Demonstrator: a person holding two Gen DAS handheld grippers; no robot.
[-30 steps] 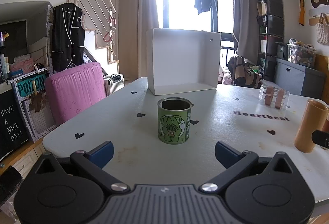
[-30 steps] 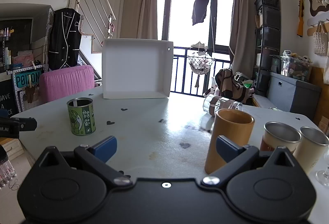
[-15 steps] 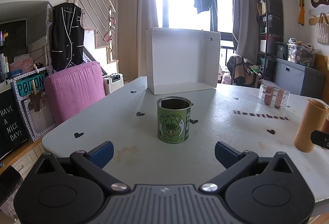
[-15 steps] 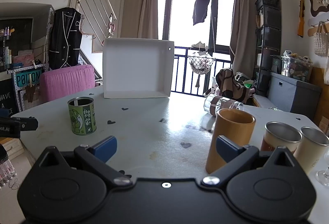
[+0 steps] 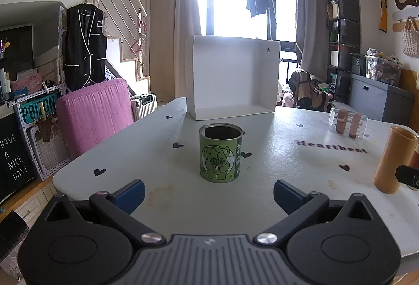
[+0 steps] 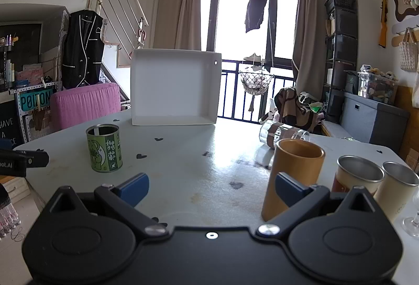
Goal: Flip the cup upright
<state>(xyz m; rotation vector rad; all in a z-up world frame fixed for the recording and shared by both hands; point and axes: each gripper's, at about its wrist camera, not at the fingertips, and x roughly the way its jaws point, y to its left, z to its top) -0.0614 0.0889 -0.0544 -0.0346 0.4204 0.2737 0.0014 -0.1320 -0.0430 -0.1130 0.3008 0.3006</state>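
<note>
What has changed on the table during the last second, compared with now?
Nothing visibly changed. The green tin stands upright in the same place, the glass lies on its side, and the left gripper and right gripper are open and hold nothing, as before.

We lose the stemmed glass (image 6: 411, 217) to the picture's right edge at the table's right edge. Our right gripper's finger (image 6: 290, 189) covers the lower front of the orange cup (image 6: 293, 175). In the left view that cup's (image 5: 392, 159) right side is cut off behind a dark gripper tip (image 5: 408, 176).
</note>
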